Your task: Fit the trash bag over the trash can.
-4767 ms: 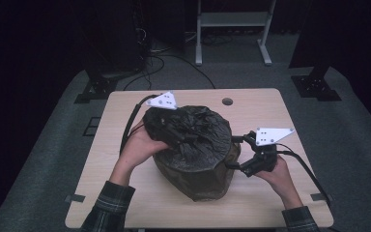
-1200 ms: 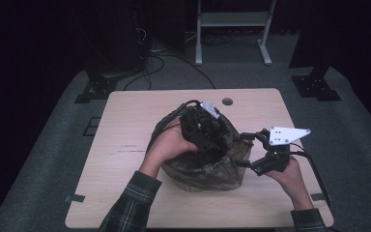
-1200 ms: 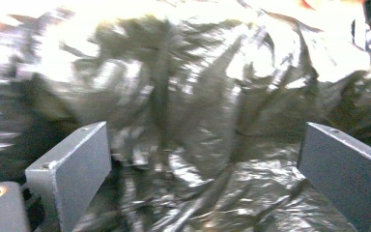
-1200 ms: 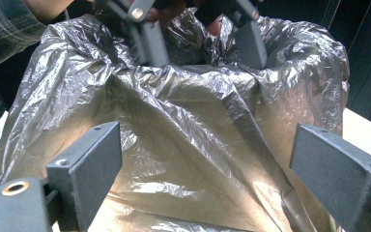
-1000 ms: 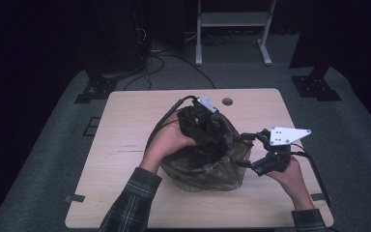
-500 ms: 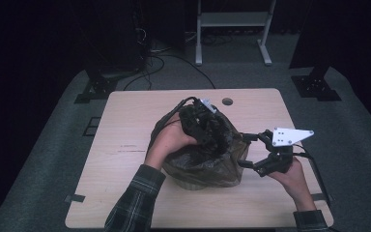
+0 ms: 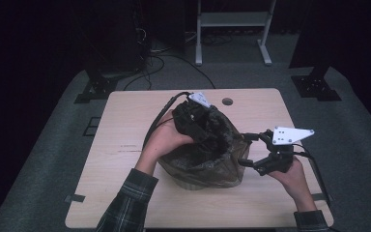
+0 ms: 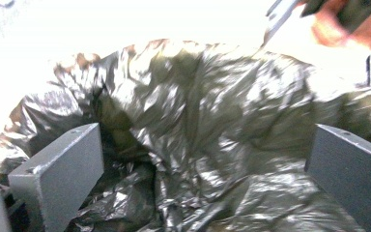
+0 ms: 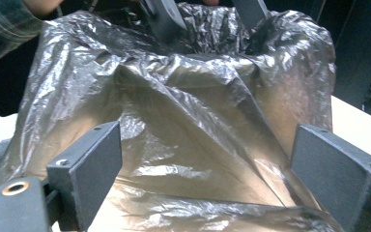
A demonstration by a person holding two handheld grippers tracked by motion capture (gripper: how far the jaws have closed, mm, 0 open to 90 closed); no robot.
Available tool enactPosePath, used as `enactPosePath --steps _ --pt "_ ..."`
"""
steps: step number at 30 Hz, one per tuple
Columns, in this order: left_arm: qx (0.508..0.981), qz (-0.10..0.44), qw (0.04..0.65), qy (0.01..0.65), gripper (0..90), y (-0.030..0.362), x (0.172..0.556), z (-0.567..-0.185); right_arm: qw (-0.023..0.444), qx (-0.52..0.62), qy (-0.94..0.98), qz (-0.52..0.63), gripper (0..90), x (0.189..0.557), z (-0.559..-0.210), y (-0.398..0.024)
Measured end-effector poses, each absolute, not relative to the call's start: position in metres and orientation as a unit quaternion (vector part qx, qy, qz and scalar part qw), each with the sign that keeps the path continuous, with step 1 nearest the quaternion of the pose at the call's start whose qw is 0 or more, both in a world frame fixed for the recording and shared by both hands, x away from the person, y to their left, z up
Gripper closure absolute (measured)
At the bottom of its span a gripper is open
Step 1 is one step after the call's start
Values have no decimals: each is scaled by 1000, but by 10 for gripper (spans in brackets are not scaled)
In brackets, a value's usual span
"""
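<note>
- Reaching into the dark plastic bag mid-tabletop, the left gripper is now raised slightly, jaws spread.
- Right gripper is kept beside the bag, jaws spread, nothing pinched.

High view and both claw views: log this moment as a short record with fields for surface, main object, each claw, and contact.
surface: light wooden table
main object: crumpled dark plastic bag, standing at the table's middle, mouth up
left claw: at the bag's top, jaws apart, pointing into the crinkled plastic
right claw: at the bag's right side, jaws wide, bag wall in front of them
contact: cannot tell whether either claw's pads touch the plastic
</note>
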State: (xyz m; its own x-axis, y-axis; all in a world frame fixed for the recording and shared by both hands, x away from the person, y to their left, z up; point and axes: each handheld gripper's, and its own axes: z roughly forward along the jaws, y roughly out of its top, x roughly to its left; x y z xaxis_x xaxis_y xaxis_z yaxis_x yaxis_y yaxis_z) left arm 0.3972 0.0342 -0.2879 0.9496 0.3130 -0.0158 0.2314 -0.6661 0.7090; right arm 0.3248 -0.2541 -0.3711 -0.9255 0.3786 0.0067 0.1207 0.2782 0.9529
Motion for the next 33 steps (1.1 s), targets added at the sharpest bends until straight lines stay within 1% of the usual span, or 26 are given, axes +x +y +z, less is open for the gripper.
enactPosePath --steps 7,14,18,33 --pt "890 65 427 150 0 53 385 -274 119 177 795 568 100 325 -371 -257" --pt "879 80 446 149 0 80 370 -268 126 192 794 563 100 323 -372 -266" --pt "871 80 461 152 0 96 362 -268 131 204 794 557 100 321 -374 -273" --pt "843 114 495 180 0 171 329 -276 146 242 794 538 100 308 -381 -304"
